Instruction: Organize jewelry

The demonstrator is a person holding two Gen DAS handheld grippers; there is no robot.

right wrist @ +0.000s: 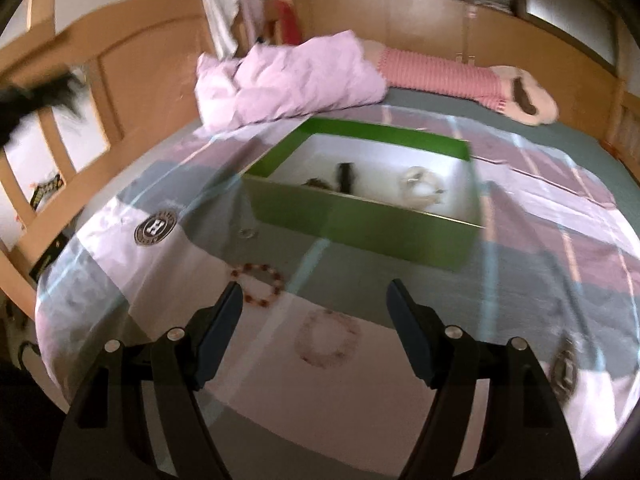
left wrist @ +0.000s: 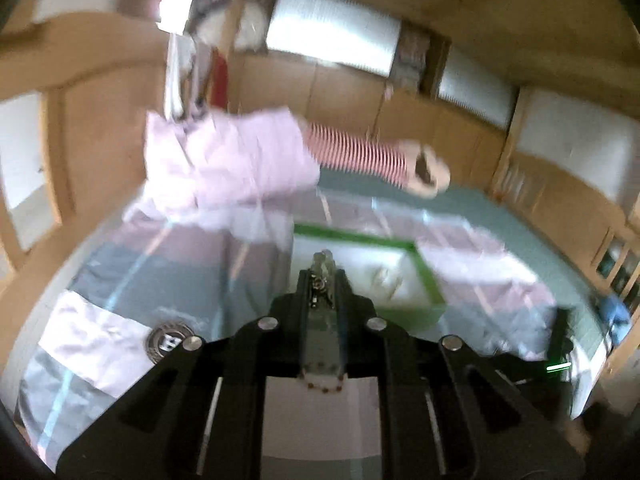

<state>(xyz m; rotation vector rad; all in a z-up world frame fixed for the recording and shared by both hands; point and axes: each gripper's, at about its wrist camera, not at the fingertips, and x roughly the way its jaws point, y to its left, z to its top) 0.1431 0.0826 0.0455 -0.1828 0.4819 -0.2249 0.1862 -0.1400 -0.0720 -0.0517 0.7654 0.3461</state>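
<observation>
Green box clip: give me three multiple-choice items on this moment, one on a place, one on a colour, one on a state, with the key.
1. Where is the red beaded bracelet?
A. On the bedspread in front of the green box
B. Inside the box
C. On the pink quilt

2. What colour is the box's inside?
A. Black
B. White
C. Pink

3. How are the right tongs?
A. Shut on a ring
B. Open, holding nothing
C. Shut on a bracelet

Key: 1 A, it lies on the bedspread nearer the camera than the box; 2 B, the floor and inner walls show white; 3 B, the fingers stand wide apart with nothing between them.
</observation>
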